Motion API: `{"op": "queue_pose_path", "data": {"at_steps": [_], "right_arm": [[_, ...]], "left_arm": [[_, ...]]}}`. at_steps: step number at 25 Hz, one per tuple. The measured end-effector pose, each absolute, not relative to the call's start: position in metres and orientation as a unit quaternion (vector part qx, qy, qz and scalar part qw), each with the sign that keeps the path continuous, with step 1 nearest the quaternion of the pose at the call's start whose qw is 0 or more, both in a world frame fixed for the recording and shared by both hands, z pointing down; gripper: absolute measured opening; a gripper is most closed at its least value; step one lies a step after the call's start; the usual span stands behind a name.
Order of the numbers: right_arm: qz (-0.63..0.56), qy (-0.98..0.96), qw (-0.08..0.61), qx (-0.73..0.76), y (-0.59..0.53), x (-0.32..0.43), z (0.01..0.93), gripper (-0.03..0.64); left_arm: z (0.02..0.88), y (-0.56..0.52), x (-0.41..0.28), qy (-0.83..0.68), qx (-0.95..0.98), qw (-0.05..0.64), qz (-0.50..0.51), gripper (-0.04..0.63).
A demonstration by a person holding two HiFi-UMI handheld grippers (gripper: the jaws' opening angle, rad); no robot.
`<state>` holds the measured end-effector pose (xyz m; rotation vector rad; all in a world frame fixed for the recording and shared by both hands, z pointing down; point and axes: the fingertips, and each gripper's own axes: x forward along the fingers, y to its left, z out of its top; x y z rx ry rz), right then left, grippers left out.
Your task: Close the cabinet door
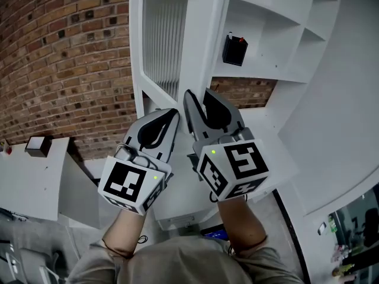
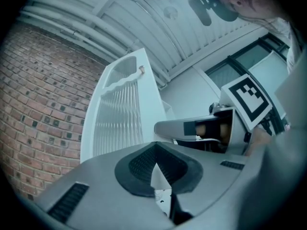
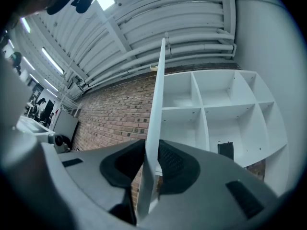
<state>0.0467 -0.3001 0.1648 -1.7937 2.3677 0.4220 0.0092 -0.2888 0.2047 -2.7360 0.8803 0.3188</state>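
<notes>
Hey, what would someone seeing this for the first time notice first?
The tall white cabinet door with a ribbed panel, standing open before the red brick wall, catches the eye first. The right gripper is clamped on its edge, the left gripper beside it. A small black box sits in the white shelf cabinet.

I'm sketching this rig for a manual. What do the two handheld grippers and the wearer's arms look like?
The left gripper and right gripper both have grey, pointed claws with black ribbed pads. Each carries a white cube with black square markers and a small green light. The person wears greyish sleeves.
</notes>
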Motion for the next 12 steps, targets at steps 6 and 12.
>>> {"op": "queue_pose_path", "data": {"at_steps": [6,12], "right_arm": [[0.125,0.799,0.08,-0.583,-0.317,0.08,0.165,0.1],[0.12,0.816,0.088,-0.559,-0.333,0.107,0.164,0.106]], "left_arm": [[0.208,-0.306,0.04,0.308,-0.937,0.125,0.104,0.008],[0.208,-0.323,0.068,0.315,-0.936,0.125,0.098,0.006]]}}
